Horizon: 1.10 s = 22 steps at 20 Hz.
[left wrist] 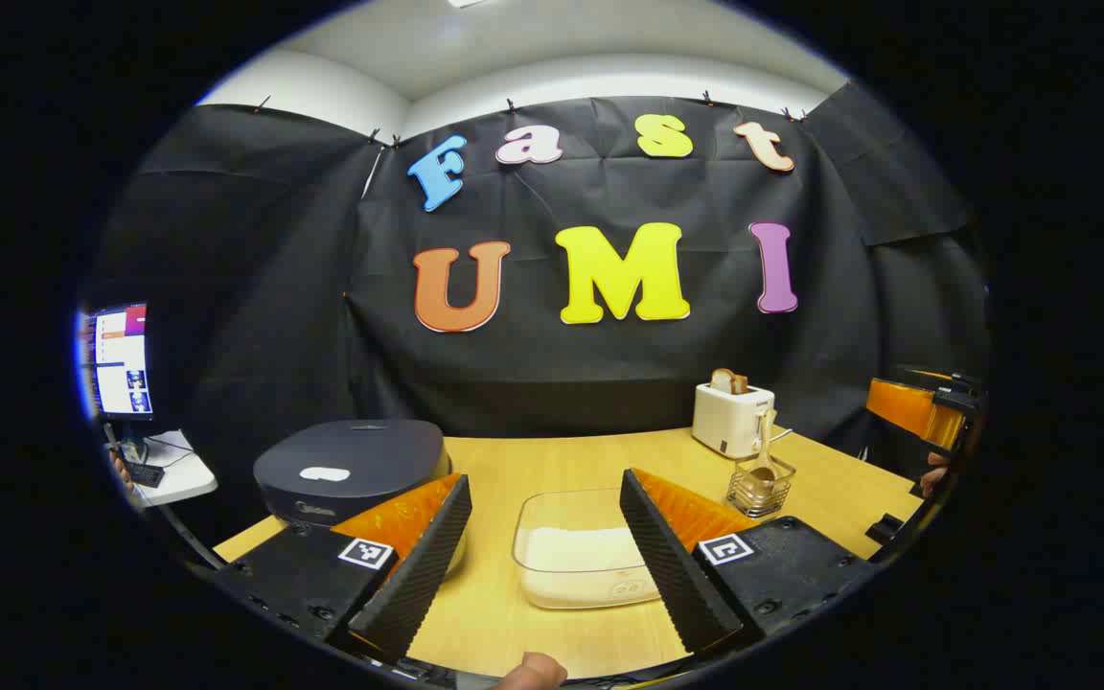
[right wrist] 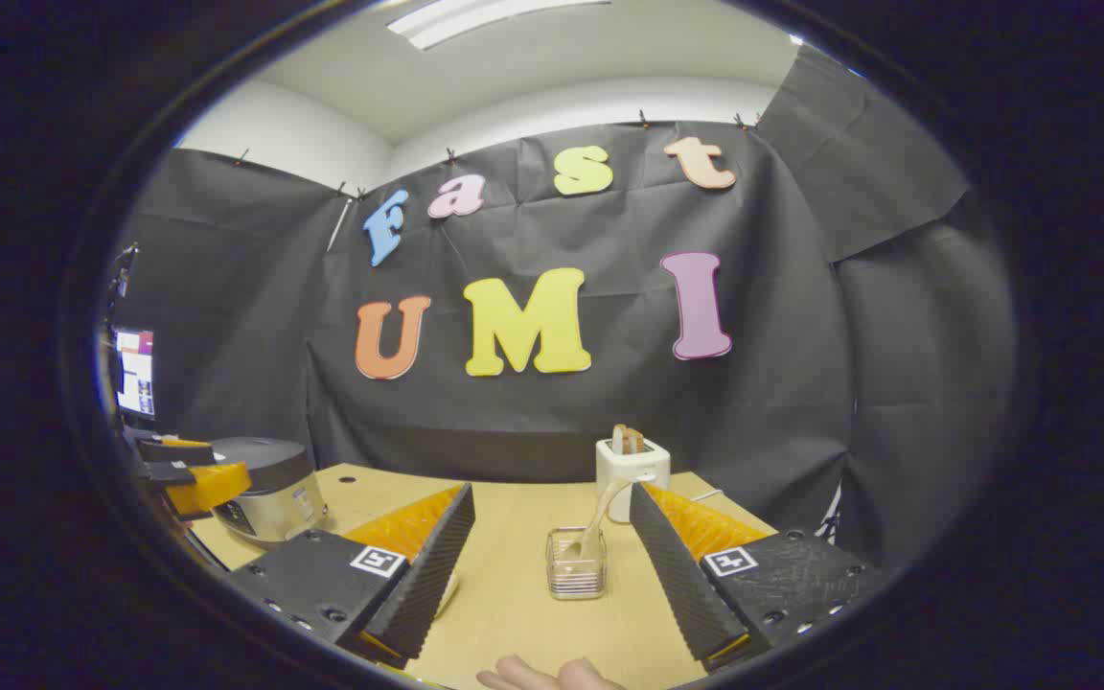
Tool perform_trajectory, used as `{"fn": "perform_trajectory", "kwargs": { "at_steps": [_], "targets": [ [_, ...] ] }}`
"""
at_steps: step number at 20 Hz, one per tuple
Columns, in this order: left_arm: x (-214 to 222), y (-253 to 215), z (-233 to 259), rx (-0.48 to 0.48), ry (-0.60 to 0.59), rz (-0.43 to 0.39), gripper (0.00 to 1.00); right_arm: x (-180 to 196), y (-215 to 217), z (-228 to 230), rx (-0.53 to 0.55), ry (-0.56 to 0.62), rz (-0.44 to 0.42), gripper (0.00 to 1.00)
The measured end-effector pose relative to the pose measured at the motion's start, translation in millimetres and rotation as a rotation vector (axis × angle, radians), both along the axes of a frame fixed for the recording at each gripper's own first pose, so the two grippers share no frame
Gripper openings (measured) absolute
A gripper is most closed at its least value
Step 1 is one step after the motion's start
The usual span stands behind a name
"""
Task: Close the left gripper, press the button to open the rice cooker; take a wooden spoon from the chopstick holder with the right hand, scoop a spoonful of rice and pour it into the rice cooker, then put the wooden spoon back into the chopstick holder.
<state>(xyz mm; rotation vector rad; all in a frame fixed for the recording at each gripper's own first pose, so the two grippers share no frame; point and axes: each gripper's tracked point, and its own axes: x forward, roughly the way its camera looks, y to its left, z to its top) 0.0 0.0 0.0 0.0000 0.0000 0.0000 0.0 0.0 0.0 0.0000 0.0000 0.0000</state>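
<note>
- Both jaw pairs gape wide, nothing gripped: left gripper (left wrist: 544, 546) frames the rice container (left wrist: 583, 551), rice cooker (left wrist: 351, 470) lid down beside it.
- Right gripper (right wrist: 552, 565) lines up on the chopstick holder (right wrist: 577, 563), wooden spoon (right wrist: 598, 532) handle up.

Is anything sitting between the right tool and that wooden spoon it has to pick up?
Nothing visible does. In the right gripper view the right tool is open and faces the wooden spoon, which stands in the chopstick holder, with only bare table between. The toaster stands behind the holder, out of the path.
</note>
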Motion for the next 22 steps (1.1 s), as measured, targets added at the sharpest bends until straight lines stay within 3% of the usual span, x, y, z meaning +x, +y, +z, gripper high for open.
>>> {"fn": "perform_trajectory", "kwargs": {
  "at_steps": [6,12,13,14,16,22],
  "targets": [
    [-8,26,2,-0.051,-0.006,0.031,1.00,-1,3,-6,-0.036,0.018,0.014,0.97],
    [-4,42,-7,-0.045,0.026,0.067,0.99,-2,-7,-5,0.018,0.029,-0.003,0.96],
    [-4,42,-8,-0.045,0.031,0.068,0.94,-2,-7,-3,0.014,0.029,-0.003,0.96],
    [-3,46,-9,-0.046,0.030,0.078,0.99,-2,-9,-2,0.010,0.026,-0.006,0.92],
    [-4,53,-6,-0.051,0.025,0.088,0.99,-1,-9,-3,0.002,0.023,-0.009,0.92],
    [-6,73,1,-0.098,0.031,0.064,0.89,0,-14,-3,0.003,0.027,-0.014,0.96]
  ]
}}
